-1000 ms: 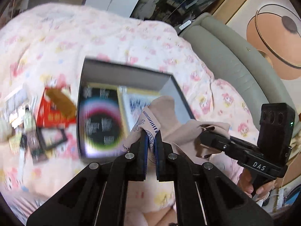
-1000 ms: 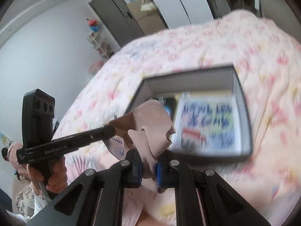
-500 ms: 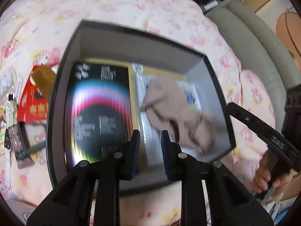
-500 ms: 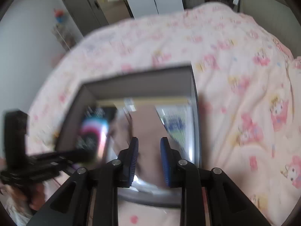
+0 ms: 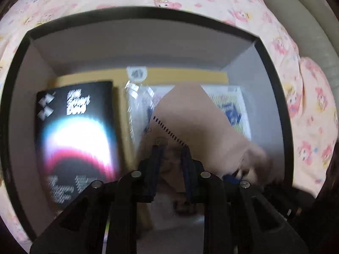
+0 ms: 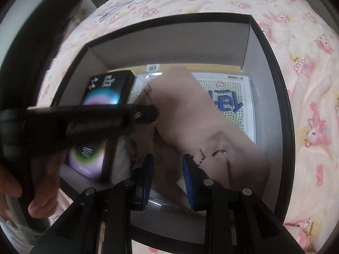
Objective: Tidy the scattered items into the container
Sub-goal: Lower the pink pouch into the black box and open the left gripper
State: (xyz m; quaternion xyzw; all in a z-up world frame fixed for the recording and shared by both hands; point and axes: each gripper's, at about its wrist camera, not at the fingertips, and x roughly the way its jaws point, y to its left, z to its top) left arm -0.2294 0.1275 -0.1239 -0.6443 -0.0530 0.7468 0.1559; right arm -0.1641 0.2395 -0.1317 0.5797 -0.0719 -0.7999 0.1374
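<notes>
**Cloth lies in the box, both grippers slack**

Left wrist: beige cloth rests inside the black box beside a dark booklet; left gripper narrowly parted, gripping nothing.

Right wrist: right gripper narrowly parted above the cloth, holding nothing.

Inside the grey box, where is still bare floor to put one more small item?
In the box, the only bare floor showing is the yellow-brown strip along the far wall, behind the black booklet and the dotted packet. The beige cloth covers the middle and near right, where both grippers crowd.
</notes>
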